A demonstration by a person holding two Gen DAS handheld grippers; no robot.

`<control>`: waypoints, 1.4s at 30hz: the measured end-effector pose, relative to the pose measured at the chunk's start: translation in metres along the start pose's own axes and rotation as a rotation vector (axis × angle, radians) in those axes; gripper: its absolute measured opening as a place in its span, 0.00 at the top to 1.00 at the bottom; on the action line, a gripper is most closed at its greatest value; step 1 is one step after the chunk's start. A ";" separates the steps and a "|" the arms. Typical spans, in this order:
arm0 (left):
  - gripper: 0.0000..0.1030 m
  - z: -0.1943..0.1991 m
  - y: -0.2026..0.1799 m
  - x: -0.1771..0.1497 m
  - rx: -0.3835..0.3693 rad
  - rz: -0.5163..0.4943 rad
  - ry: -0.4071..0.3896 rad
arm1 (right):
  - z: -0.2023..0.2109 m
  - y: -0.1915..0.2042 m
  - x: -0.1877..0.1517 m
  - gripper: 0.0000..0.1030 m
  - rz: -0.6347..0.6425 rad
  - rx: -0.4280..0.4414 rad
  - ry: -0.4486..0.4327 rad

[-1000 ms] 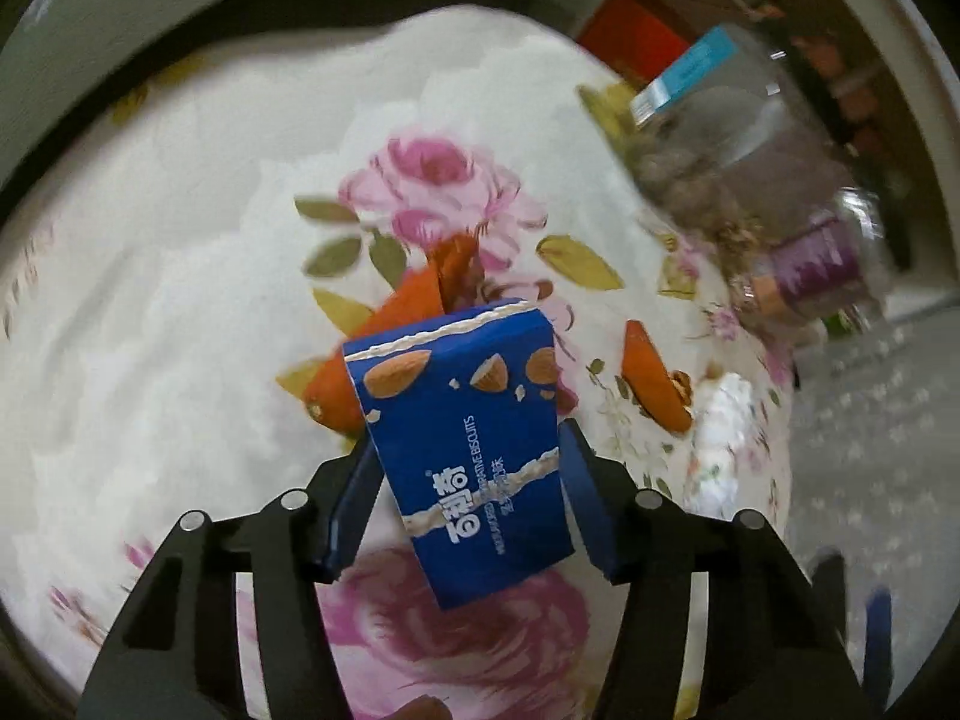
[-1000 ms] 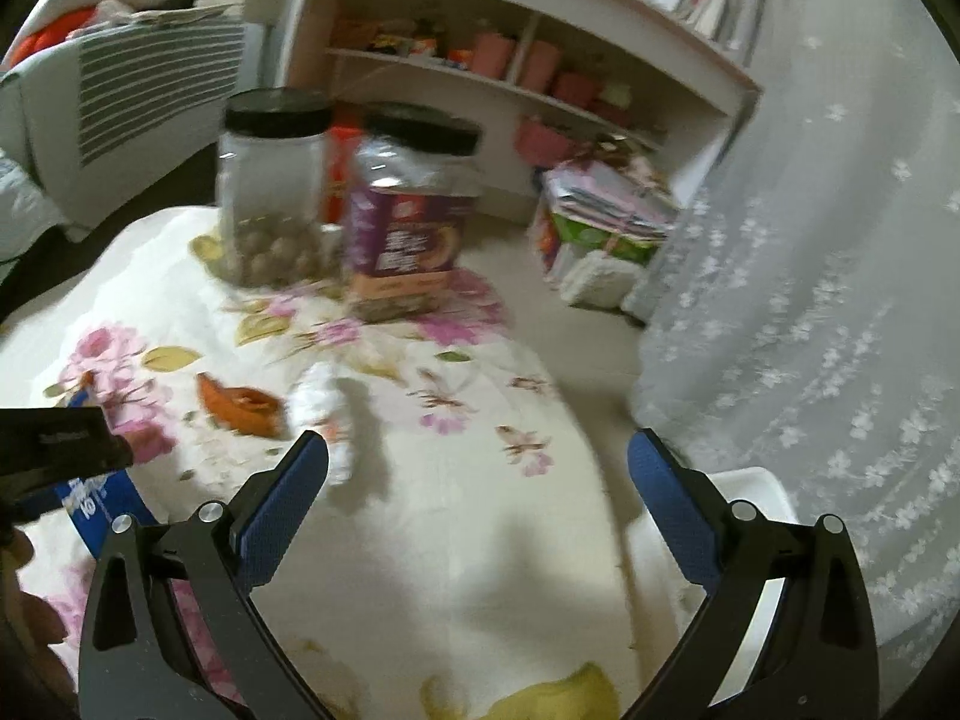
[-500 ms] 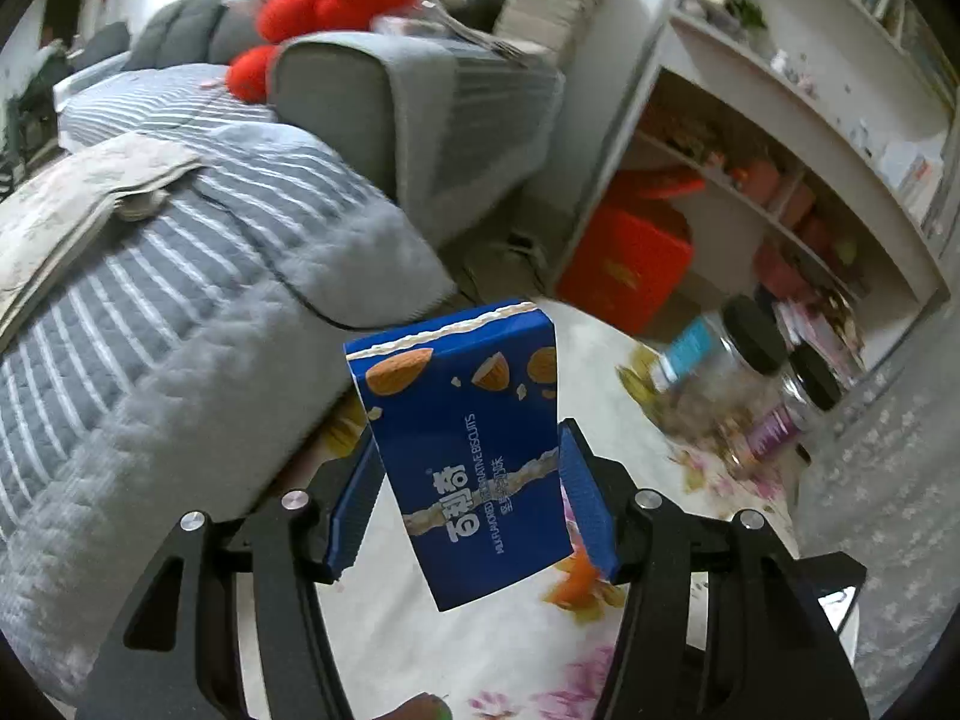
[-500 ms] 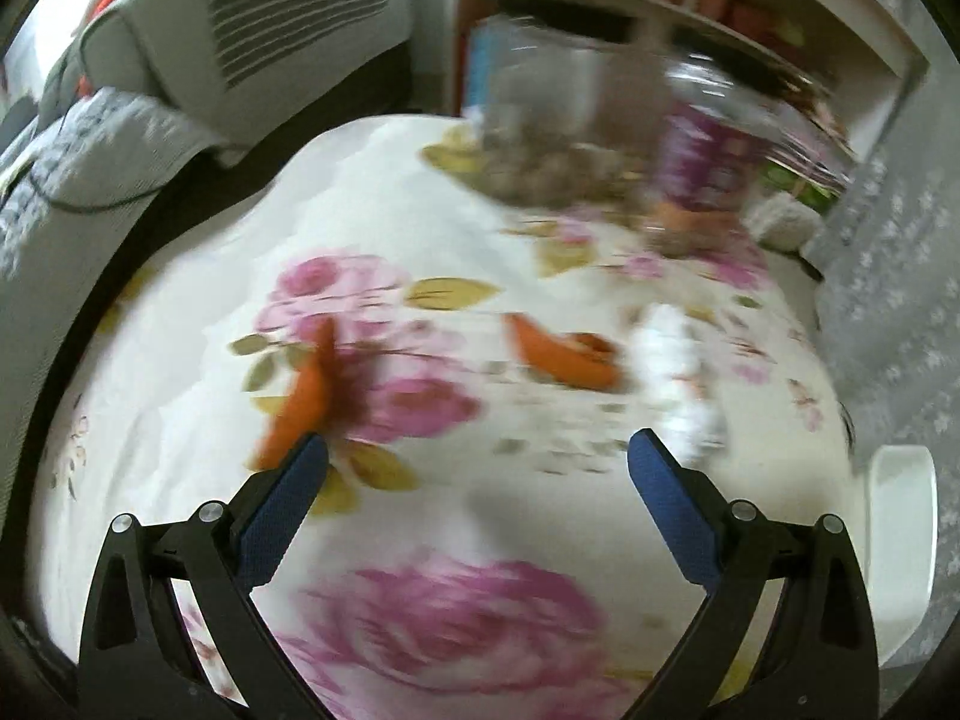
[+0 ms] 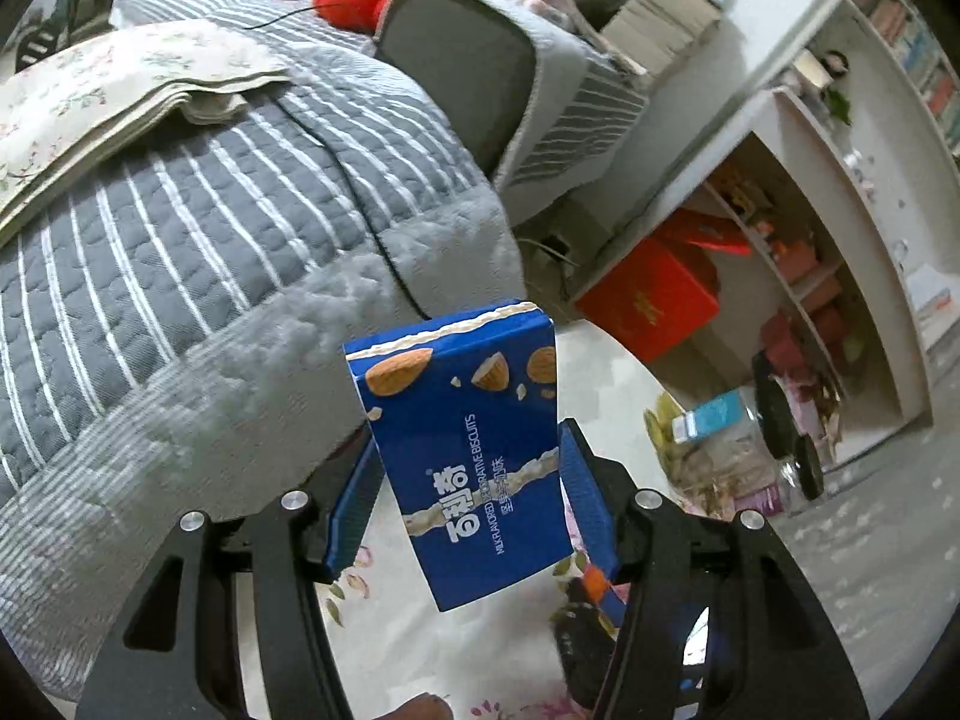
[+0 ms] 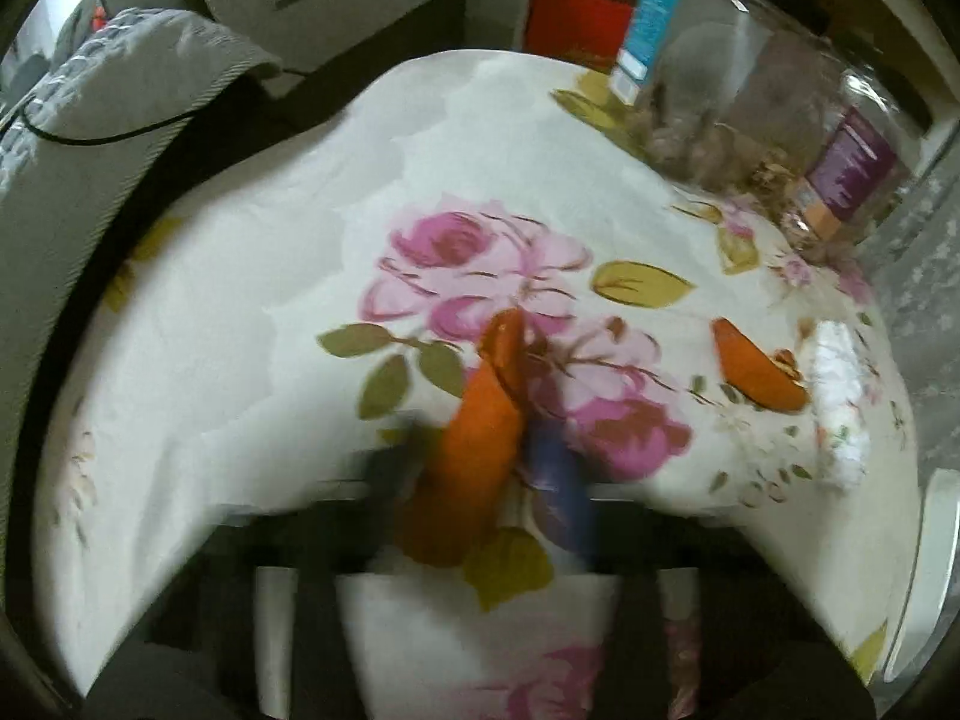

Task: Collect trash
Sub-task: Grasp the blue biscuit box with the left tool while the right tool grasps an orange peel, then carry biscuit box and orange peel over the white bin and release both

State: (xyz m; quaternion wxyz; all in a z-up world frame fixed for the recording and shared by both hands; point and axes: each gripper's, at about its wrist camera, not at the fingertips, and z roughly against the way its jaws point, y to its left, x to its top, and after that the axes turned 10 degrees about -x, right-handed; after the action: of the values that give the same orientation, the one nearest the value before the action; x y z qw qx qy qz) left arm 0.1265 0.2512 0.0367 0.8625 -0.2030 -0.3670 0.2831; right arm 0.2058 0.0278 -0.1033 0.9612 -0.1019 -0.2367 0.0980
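My left gripper (image 5: 468,504) is shut on a blue biscuit box (image 5: 474,450) and holds it upright, raised above the floral table (image 5: 456,636). In the right wrist view a long orange wrapper (image 6: 480,450) lies on the floral tablecloth (image 6: 270,330) and sits between the blurred jaws of my right gripper (image 6: 480,480), which look closed around it. A second orange wrapper (image 6: 753,369) and a crumpled white tissue (image 6: 843,408) lie further right on the cloth.
Two clear jars (image 6: 738,114) with snacks stand at the table's far right. A grey striped sofa (image 5: 210,228) with a folded cloth lies to the left. A red box (image 5: 651,300) and a white shelf unit (image 5: 840,228) stand behind. A white bin edge (image 6: 930,570) shows at right.
My left gripper lifted the blue box off the table and tilted up toward the sofa. My right gripper swung left over the table and closed in on the long orange wrapper.
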 end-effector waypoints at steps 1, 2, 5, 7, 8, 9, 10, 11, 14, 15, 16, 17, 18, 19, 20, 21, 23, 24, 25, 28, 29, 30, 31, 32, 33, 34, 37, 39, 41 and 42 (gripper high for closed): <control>0.45 0.000 0.002 0.001 0.011 0.003 -0.005 | 0.005 0.003 0.003 0.80 0.009 0.005 -0.017; 0.45 -0.001 0.004 0.002 0.015 0.009 -0.003 | 0.011 0.006 0.005 0.80 0.013 0.010 -0.036; 0.45 -0.003 0.006 0.002 0.013 0.018 0.012 | 0.039 0.011 0.015 0.80 0.015 0.022 -0.117; 0.45 -0.002 0.004 0.001 0.022 0.006 0.003 | 0.060 0.014 0.024 0.80 0.006 0.028 -0.176; 0.45 -0.001 0.003 0.000 0.030 -0.004 -0.005 | 0.068 0.013 0.029 0.80 0.002 0.029 -0.202; 0.45 0.000 0.000 -0.001 0.039 -0.014 -0.014 | 0.081 0.013 0.033 0.80 -0.003 0.025 -0.244; 0.45 0.000 -0.002 -0.002 0.047 -0.023 -0.023 | 0.093 0.012 0.036 0.80 -0.010 0.021 -0.285; 0.45 0.002 -0.005 -0.004 0.063 -0.036 -0.038 | 0.105 0.009 0.037 0.80 -0.017 0.017 -0.323; 0.45 0.006 -0.014 -0.010 0.108 -0.078 -0.089 | 0.130 0.000 0.035 0.80 -0.028 0.002 -0.409; 0.45 0.007 -0.017 -0.012 0.120 -0.091 -0.105 | 0.139 -0.004 0.033 0.80 -0.033 -0.004 -0.444; 0.45 0.008 -0.020 -0.014 0.132 -0.106 -0.123 | 0.145 -0.007 0.031 0.80 -0.041 -0.008 -0.472; 0.44 0.010 -0.026 -0.018 0.150 -0.127 -0.147 | 0.149 -0.012 0.029 0.80 -0.049 -0.010 -0.490; 0.44 0.010 -0.029 -0.021 0.161 -0.139 -0.158 | 0.154 -0.018 0.026 0.80 -0.063 -0.014 -0.515; 0.44 0.011 -0.033 -0.024 0.173 -0.154 -0.174 | 0.156 -0.024 0.024 0.80 -0.075 -0.014 -0.528; 0.44 0.012 -0.037 -0.029 0.184 -0.171 -0.191 | 0.159 -0.029 0.022 0.80 -0.085 -0.014 -0.536; 0.44 0.013 -0.041 -0.034 0.192 -0.186 -0.204 | 0.160 -0.036 0.019 0.80 -0.102 -0.016 -0.543; 0.44 0.013 -0.050 -0.045 0.204 -0.209 -0.222 | 0.160 -0.051 0.013 0.80 -0.129 -0.016 -0.546; 0.44 0.012 -0.055 -0.052 0.209 -0.220 -0.227 | 0.158 -0.057 0.010 0.80 -0.140 -0.015 -0.545; 0.44 0.011 -0.058 -0.055 0.211 -0.226 -0.228 | 0.156 -0.064 0.008 0.80 -0.152 -0.016 -0.543; 0.44 0.008 -0.074 -0.075 0.215 -0.256 -0.229 | 0.153 -0.082 -0.003 0.80 -0.183 -0.024 -0.536; 0.44 0.008 -0.081 -0.083 0.214 -0.270 -0.235 | 0.151 -0.088 -0.007 0.80 -0.193 -0.028 -0.533; 0.44 0.008 -0.088 -0.090 0.213 -0.286 -0.238 | 0.149 -0.097 -0.012 0.79 -0.210 -0.032 -0.528; 0.44 0.008 -0.093 -0.097 0.212 -0.303 -0.240 | 0.147 -0.104 -0.016 0.79 -0.223 -0.034 -0.523; 0.44 0.007 -0.100 -0.105 0.212 -0.324 -0.240 | 0.145 -0.108 -0.019 0.79 -0.234 -0.035 -0.518; 0.44 0.006 -0.107 -0.113 0.212 -0.342 -0.239 | 0.142 -0.119 -0.024 0.79 -0.254 -0.036 -0.507; 0.44 0.005 -0.111 -0.118 0.212 -0.354 -0.236 | 0.140 -0.124 -0.027 0.79 -0.264 -0.036 -0.501; 0.44 0.003 -0.124 -0.135 0.206 -0.381 -0.221 | 0.134 -0.145 -0.039 0.79 -0.295 -0.040 -0.482; 0.44 0.003 -0.135 -0.146 0.202 -0.401 -0.207 | 0.133 -0.161 -0.047 0.79 -0.314 -0.045 -0.470; 0.44 0.003 -0.147 -0.156 0.198 -0.422 -0.201 | 0.134 -0.174 -0.053 0.79 -0.323 -0.054 -0.465; 0.44 0.004 -0.151 -0.159 0.196 -0.428 -0.201 | 0.136 -0.185 -0.057 0.79 -0.332 -0.065 -0.467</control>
State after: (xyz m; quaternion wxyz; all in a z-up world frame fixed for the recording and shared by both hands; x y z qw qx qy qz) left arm 0.0843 0.0360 0.0411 0.8775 -0.0070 -0.4564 0.1468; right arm 0.1175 -0.1427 0.0346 0.8798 -0.0673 -0.4681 -0.0474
